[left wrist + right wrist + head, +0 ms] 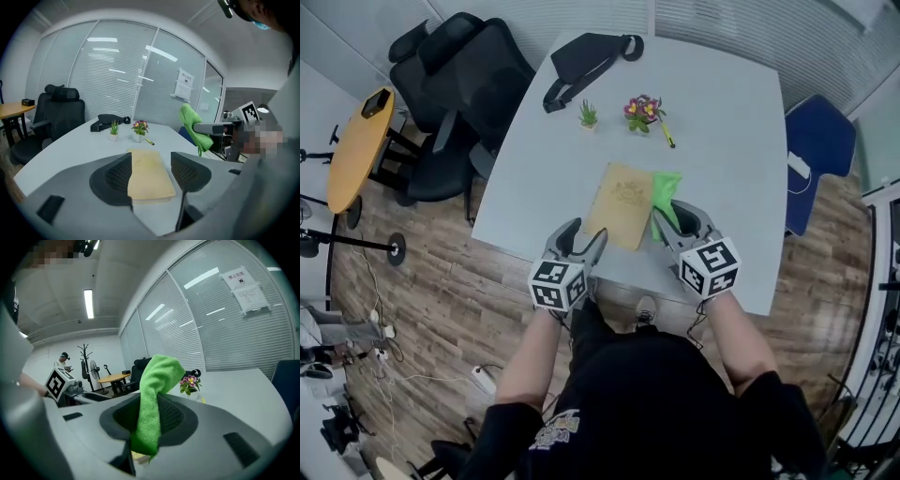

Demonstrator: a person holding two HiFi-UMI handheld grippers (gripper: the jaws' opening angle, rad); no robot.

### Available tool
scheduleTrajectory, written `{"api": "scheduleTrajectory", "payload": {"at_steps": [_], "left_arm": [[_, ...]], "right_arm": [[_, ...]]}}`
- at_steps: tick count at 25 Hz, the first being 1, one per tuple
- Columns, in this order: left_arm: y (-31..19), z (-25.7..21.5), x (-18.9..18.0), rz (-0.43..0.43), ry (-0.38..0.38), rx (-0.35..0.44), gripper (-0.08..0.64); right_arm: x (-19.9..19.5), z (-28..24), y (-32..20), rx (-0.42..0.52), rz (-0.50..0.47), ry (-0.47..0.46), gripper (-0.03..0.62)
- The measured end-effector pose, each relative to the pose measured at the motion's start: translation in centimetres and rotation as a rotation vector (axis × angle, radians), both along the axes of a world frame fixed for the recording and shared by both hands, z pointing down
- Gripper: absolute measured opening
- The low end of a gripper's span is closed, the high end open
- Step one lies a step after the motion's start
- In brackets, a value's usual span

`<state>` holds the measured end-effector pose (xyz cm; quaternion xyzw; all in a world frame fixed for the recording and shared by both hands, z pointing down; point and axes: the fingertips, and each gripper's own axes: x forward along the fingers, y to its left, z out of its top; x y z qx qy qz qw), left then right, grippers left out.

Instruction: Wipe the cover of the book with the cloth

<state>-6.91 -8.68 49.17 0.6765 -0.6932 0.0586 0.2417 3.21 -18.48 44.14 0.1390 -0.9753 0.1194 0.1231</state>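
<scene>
Head view looks down on a pale tabletop [727, 122] where a tan book [622, 204] lies flat near the person's edge, cover up. At the book's near left corner sits the left hand-held gripper [588, 232]. In the left gripper view its jaws stand apart with nothing clamped, and the book shows through the gap just ahead of them. Just beside the book's right edge, the right hand-held gripper [671, 214] is closed on a bright green cloth [664, 187]. The right gripper view shows the cloth pinched between the jaws, its free end rising and folding over above them. In the head view the cloth lies along the book's right side, though contact cannot be told. Beyond the book's far end stand a small green plant [588, 115] and a pot of flowers [642, 112], with a pen [668, 137] beside the flowers. Farther beyond the book lies a black bag [581, 61]
</scene>
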Motion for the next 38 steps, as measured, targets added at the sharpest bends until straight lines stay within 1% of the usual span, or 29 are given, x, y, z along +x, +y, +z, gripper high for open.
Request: {"api": "scheduleTrajectory", "payload": {"at_steps": [4, 12, 17, 23, 26, 31, 38], "left_arm": [[-1.3, 2.4, -1.5, 0.069, 0.030, -0.041, 0.249], [-5.2, 6.6, -4.6, 0.235, 0.104, -0.119, 0.249], [-6.7, 9.2, -5.0, 0.346, 0.144, -0.165, 0.249], [-7.9, 12.1, -4.8, 0.459, 0.170, -0.221, 0.249], [-8.2, 13.3, -4.6, 0.511, 0.185, -0.247, 0.249], [-8.4, 14.8, -4.4, 0.553, 0.221, -0.278, 0.249], [-8.4, 15.3, -4.3, 0.579, 0.279, -0.270, 0.255]], "right_arm": [[-1.0, 1.1, -1.5, 0.000, 0.070, 0.032, 0.098], [-4.0, 3.7, -4.5, -0.034, 0.228, 0.106, 0.098], [-5.3, 5.6, -5.5, -0.057, 0.313, 0.154, 0.098], [-6.7, 8.1, -5.8, -0.090, 0.373, 0.211, 0.098], [-7.9, 9.4, -5.9, -0.104, 0.379, 0.241, 0.098], [-10.9, 11.6, -6.0, -0.104, 0.326, 0.315, 0.098], [-14.4, 14.7, -6.2, -0.096, 0.247, 0.434, 0.098]]}}
